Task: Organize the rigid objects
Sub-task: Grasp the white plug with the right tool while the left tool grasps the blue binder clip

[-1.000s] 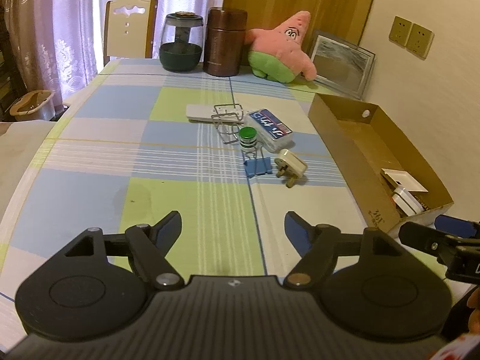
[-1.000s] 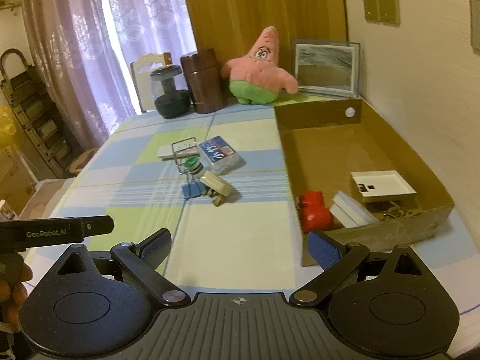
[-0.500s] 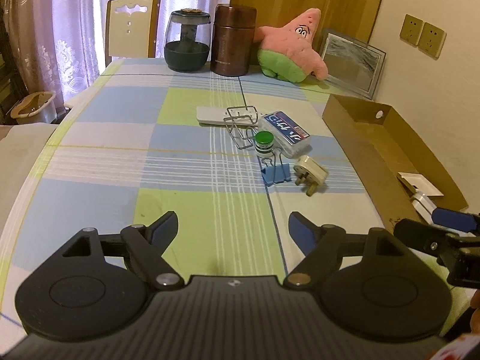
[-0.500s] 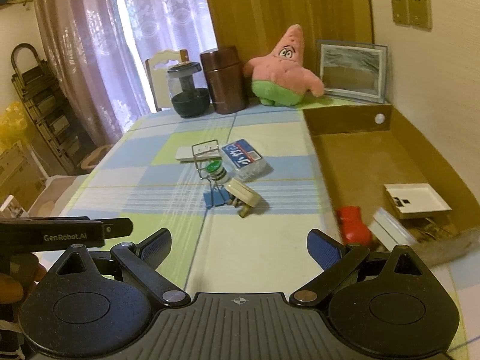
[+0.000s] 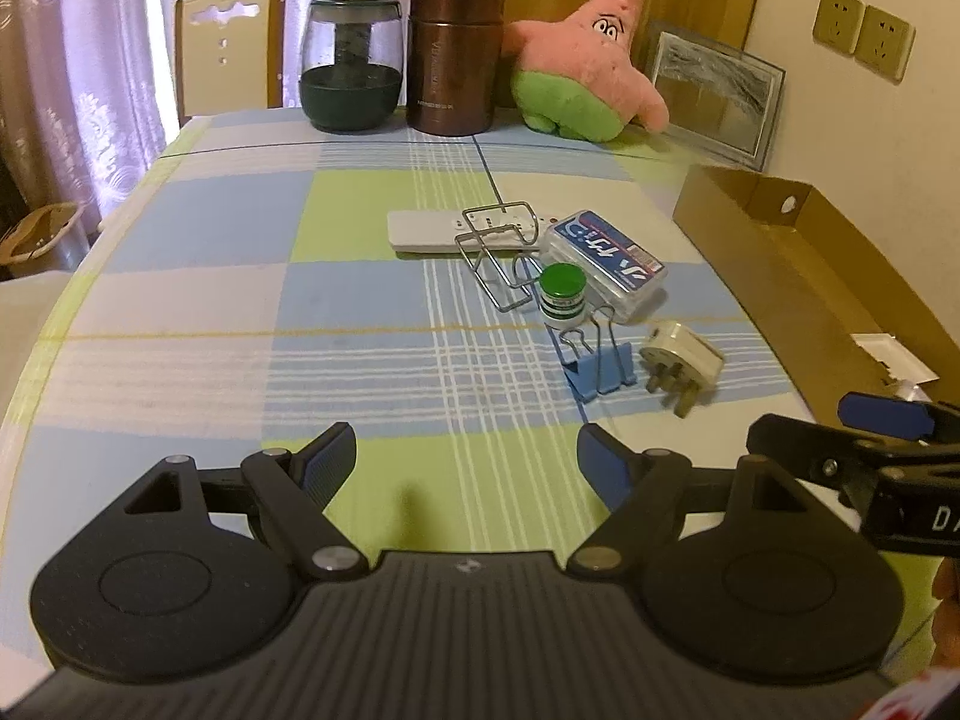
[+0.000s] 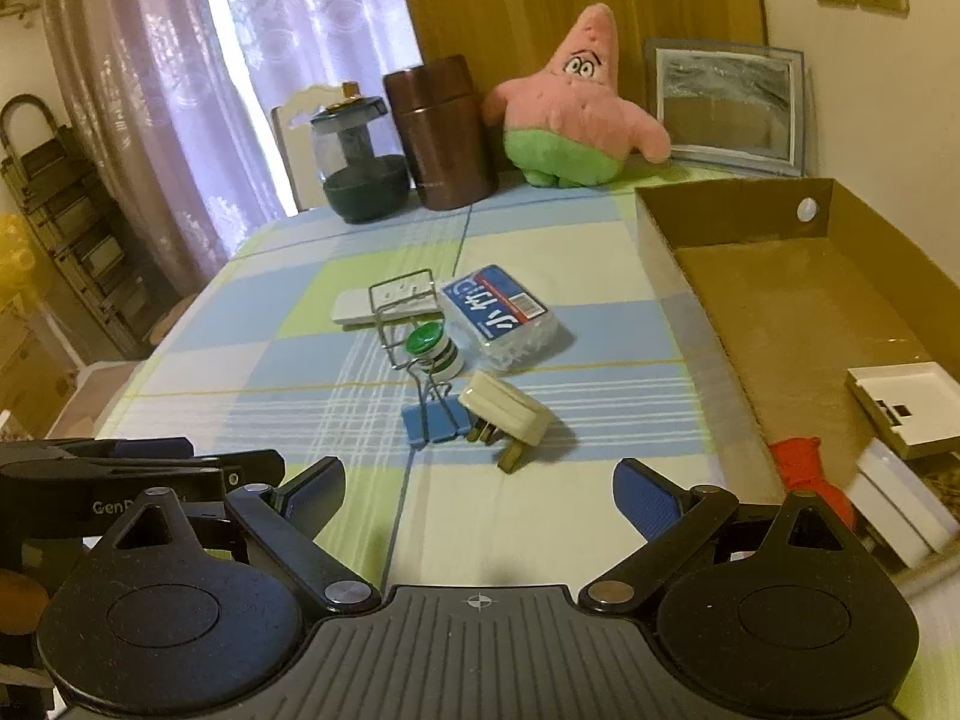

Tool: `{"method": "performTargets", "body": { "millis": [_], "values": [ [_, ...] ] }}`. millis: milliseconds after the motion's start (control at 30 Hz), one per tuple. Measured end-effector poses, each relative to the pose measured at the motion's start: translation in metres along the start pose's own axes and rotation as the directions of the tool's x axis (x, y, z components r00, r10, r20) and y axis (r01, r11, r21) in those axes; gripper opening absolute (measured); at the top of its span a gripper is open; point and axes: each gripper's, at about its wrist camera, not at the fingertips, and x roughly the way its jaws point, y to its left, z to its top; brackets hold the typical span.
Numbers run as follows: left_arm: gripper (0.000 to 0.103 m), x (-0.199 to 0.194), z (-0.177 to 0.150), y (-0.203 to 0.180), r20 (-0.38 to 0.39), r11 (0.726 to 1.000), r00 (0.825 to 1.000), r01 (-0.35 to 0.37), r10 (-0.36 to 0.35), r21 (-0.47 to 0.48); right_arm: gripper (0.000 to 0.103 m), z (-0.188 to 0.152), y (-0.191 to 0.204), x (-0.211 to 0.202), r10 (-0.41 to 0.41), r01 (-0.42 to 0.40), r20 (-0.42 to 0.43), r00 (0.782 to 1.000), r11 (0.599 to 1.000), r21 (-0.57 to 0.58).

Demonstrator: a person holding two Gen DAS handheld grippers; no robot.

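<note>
Left wrist view: my left tongs [image 5: 465, 459] stand apart with nothing between them, having just widened a little, over bare checked table [image 5: 198, 324]. Ahead lie the blue binder clip [image 5: 600, 369] and, just right of it, the cream plug [image 5: 681, 363]; beyond them the green-capped bottle [image 5: 562, 294]. The cardboard box [image 5: 798, 276] runs along the table's right edge.

Right wrist view: my right tongs [image 6: 479, 495] are also apart and empty. The plug [image 6: 507, 417] touches the clip [image 6: 435, 423]. Open cloth separates them from the box wall [image 6: 690, 324]; a red object [image 6: 807, 471] sits in the box's near end.
</note>
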Motion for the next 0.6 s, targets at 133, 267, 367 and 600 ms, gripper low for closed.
{"method": "performTargets", "body": {
  "millis": [133,267,367,600],
  "values": [
    [0.078,0.016,0.008,0.005,0.005,1.000,1.000,0.004,-0.004,0.004,0.087,0.004,-0.006,0.020,-0.004,0.004,-0.002,1.000,0.999,0.050],
    [0.078,0.029,0.013,0.009,0.010,1.000,1.000,0.008,-0.008,-0.007,0.081,0.011,-0.011,0.040,-0.005,0.006,-0.007,1.000,0.995,0.100],
    [0.078,0.038,0.015,0.010,0.003,0.999,1.000,0.021,-0.021,-0.027,0.078,0.014,-0.013,0.052,-0.017,0.018,-0.008,1.000,0.994,0.110],
    [0.078,0.052,0.017,0.009,-0.013,0.999,0.999,0.042,-0.042,-0.028,0.074,0.021,-0.021,0.078,-0.040,0.042,-0.015,0.999,0.986,0.163]
  ]
}}
